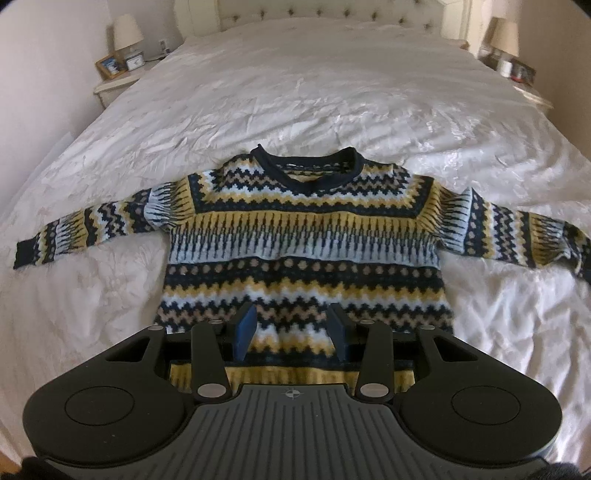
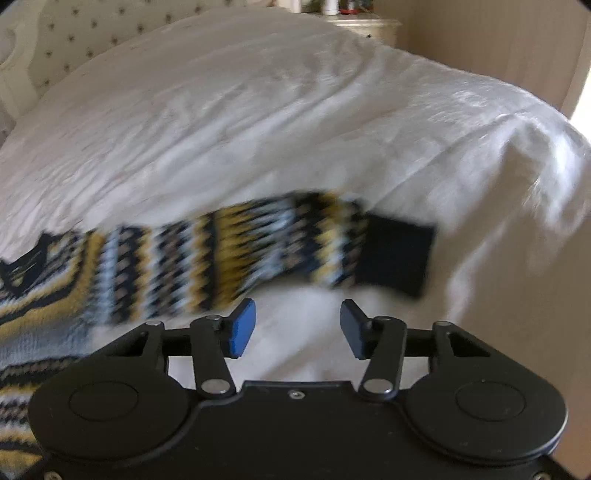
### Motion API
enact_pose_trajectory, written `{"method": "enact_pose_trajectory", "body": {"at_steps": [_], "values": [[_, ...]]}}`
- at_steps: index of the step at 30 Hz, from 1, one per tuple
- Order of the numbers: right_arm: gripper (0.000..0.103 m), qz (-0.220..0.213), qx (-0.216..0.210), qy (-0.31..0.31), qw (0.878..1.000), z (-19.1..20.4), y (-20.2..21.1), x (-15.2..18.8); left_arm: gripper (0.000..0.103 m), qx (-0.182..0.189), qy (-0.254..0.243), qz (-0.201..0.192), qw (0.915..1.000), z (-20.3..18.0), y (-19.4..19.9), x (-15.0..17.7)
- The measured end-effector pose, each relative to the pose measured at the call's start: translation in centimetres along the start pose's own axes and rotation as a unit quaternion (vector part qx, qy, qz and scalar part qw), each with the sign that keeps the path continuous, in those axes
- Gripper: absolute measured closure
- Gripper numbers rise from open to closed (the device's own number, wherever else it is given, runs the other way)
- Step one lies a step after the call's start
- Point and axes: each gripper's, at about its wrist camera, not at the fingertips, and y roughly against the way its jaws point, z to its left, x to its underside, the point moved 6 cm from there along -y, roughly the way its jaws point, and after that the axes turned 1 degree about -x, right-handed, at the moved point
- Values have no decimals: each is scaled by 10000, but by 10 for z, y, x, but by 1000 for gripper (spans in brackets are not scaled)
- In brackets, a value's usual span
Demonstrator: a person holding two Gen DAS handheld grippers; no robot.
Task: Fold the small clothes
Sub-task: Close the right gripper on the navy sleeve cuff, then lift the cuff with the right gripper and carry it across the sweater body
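Note:
A small knitted sweater (image 1: 303, 236) with navy, yellow, pale blue and tan zigzag bands lies flat on the bed, front up, collar away from me, both sleeves spread out sideways. My left gripper (image 1: 293, 330) is open and empty, hovering over the sweater's lower hem at its middle. In the right wrist view the sweater's right sleeve (image 2: 258, 251) stretches out to its navy cuff (image 2: 395, 254), blurred by motion. My right gripper (image 2: 297, 328) is open and empty, just in front of that sleeve, over bare sheet.
The white crumpled bed cover (image 1: 295, 92) fills both views, with a tufted headboard (image 1: 325, 11) at the far end. Nightstands with lamps stand at the far left (image 1: 122, 74) and far right (image 1: 513, 62). The bed's right edge (image 2: 517, 221) drops off beside the cuff.

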Motion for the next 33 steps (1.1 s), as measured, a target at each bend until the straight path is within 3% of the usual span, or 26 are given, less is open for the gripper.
{"method": "enact_pose_trajectory", "body": {"at_steps": [8, 12, 15, 16, 17, 18, 19, 27, 33], "values": [[45, 113, 41, -493, 9987, -79, -53, -28, 62, -194, -96, 59, 9997, -41, 2, -6], [45, 339, -207, -805, 9960, -94, -81, -23, 62, -325, -166, 48, 9993, -48, 4, -12], [46, 275, -368, -989, 9940, -97, -90, -20, 62, -411, -229, 44, 9989, -51, 4, -14], [56, 259, -456, -1061, 9930, -98, -91, -19, 62, -427, -238, 45, 9988, -52, 4, -14], [76, 274, -614, -1159, 9910, -98, -92, -19, 62, -433, -243, 48, 9988, -51, 4, -14], [83, 310, -748, -1236, 9890, -99, -93, -19, 62, -431, -240, 55, 9988, -50, 3, -14], [84, 328, -834, -1301, 9874, -98, -92, -19, 62, -429, -237, 65, 9988, -49, 3, -13], [87, -245, -1171, -1178, 9858, -57, -28, -57, 62, -246, -103, 76, 9996, -21, -2, -7], [87, -776, -1834, -936, 9755, 33, 47, -104, 62, 31, -12, 24, 10000, 23, -10, -2]]}}
